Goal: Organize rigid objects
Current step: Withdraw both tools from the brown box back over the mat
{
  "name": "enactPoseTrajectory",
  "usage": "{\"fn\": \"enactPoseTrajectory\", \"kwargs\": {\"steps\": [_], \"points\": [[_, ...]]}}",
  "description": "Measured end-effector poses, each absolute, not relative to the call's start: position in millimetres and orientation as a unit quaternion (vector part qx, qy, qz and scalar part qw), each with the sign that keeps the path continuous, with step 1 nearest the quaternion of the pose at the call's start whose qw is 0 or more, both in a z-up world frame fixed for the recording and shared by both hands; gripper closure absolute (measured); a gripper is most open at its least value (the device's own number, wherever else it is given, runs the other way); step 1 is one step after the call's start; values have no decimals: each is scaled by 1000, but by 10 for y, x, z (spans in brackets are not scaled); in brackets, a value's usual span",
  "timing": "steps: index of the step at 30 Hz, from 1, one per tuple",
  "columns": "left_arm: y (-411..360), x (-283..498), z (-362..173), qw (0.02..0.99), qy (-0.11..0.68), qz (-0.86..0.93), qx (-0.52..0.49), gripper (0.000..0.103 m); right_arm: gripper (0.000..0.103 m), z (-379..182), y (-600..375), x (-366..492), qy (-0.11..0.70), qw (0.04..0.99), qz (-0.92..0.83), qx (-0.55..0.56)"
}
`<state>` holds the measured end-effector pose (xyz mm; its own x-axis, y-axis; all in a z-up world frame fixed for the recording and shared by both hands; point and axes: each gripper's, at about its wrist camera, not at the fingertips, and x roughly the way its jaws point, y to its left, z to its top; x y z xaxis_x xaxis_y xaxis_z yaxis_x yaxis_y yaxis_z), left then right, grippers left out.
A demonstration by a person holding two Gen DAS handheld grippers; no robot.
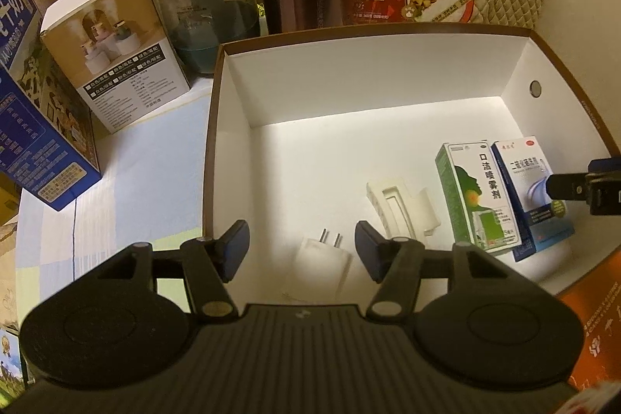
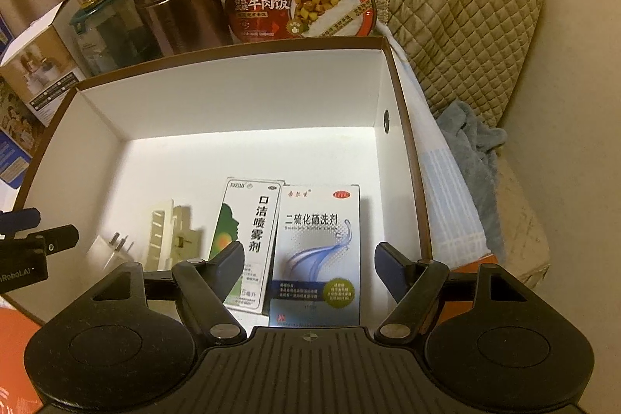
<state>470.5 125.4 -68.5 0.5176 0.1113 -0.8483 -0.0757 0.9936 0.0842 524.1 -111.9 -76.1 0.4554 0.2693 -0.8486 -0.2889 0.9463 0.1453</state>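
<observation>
Charger plug (image 1: 324, 260) between parted left tongs (image 1: 302, 245), blue carton (image 2: 316, 255) between parted right tongs (image 2: 310, 270)

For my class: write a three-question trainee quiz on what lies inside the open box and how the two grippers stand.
1. True or false: the left gripper is holding the white plug.
2. Which carton stands beside the blue carton in the box?
3. Multiple choice: the right gripper is A) open B) shut on a carton.

Key:
1. False; it is open above the plug.
2. The green carton.
3. A.
</observation>
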Motion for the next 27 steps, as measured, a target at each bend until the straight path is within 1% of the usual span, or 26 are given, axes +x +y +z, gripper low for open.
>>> {"fn": "enactPoseTrajectory", "kwargs": {"steps": [5,9,21,27], "points": [[1244,4602,-582,876,479,51,12,47,32,-690,-1169,5149,488,855,177,-2],[1251,4450,-430,885,463,45,-3,47,32,-563,-1269,4989,460,864,205,19],[1368,3663,-44,900,430,57,-39,47,32,-333,-1539,4308,408,878,247,31],[1406,3217,42,905,417,71,-50,47,32,-331,-1593,3944,408,873,265,36]]}}
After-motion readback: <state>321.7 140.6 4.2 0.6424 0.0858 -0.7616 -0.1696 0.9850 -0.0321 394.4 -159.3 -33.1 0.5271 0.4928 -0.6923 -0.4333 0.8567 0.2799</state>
